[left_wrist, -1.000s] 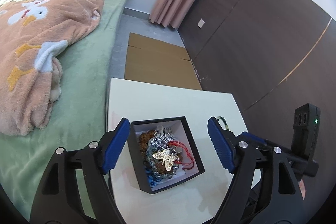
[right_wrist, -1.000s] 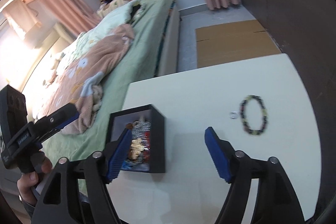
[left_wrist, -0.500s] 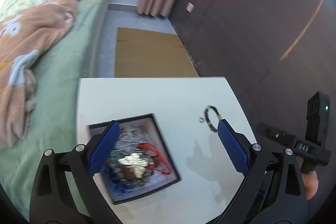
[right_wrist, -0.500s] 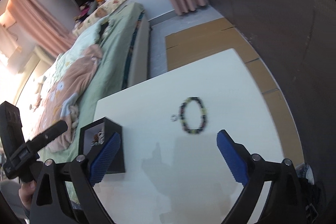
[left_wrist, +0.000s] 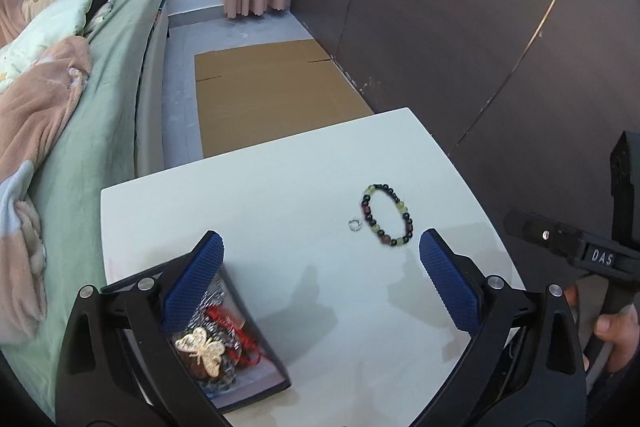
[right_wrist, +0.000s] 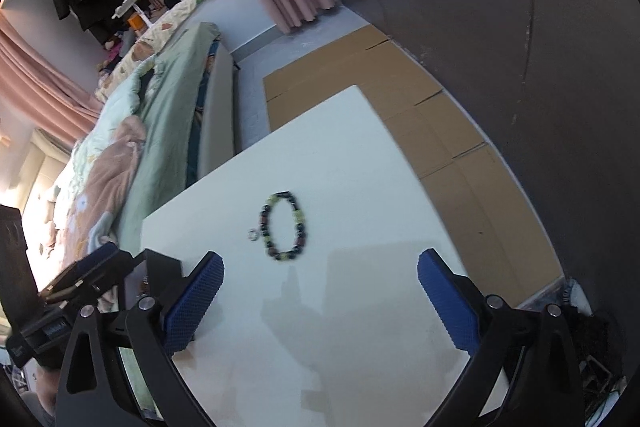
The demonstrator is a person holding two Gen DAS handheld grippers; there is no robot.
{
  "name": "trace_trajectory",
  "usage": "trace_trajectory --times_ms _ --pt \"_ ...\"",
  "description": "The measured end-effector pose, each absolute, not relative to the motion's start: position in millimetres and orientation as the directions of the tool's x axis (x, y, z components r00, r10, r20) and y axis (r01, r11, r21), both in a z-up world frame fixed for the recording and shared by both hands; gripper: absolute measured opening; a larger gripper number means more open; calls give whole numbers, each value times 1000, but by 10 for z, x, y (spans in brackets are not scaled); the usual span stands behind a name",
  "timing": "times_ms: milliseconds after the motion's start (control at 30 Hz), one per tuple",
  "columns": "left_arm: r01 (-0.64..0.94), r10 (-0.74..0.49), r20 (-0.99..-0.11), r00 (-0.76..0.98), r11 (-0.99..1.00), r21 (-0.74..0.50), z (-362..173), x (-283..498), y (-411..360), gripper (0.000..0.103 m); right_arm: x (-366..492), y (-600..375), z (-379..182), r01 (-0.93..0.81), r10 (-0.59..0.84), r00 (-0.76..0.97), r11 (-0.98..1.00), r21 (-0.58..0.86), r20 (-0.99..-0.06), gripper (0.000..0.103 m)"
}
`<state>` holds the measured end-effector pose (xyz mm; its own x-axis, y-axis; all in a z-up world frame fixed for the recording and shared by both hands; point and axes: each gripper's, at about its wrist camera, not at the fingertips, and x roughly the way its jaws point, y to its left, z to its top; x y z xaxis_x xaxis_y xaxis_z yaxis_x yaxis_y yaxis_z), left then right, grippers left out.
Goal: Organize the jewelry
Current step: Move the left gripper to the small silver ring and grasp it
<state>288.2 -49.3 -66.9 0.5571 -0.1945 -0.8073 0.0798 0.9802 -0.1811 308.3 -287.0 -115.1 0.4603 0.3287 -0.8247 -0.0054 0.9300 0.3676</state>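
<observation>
1. The right gripper (right_wrist: 318, 301) is opening wide, with nothing between its blue pads. The left gripper (left_wrist: 320, 285) is opening too and holds nothing.
2. The bead bracelet (right_wrist: 284, 227) lies just beyond the right gripper on the white table (right_wrist: 360, 155), with a tiny ring (right_wrist: 252, 235) beside it.
3. The black box (left_wrist: 256, 379) of jewelry sits near left, under the left gripper.
4. This looks like reaching for the bracelet. Next: drop lower, pinch the beads (they may roll).
5. The other handle reads "DAS", a bit blurry.

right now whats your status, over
Both grippers, left and right, opening, empty. Beaded bracelet and small ring loose on white table. Jewelry box near left. Nothing blocking.
</observation>
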Motion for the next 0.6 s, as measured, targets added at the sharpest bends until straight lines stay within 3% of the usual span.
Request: trace_trajectory --times_ms 400,600 --pt "142 -228 -839 495 973 -180 -939 3206 -760 97 3116 -3117 -1205 22 297 466 938 346 -833 95" --pt "156 -260 -856 446 965 -212 -1192 3314 -806 77 3164 -3104 -1231 20 289 462 942 335 -838 95"
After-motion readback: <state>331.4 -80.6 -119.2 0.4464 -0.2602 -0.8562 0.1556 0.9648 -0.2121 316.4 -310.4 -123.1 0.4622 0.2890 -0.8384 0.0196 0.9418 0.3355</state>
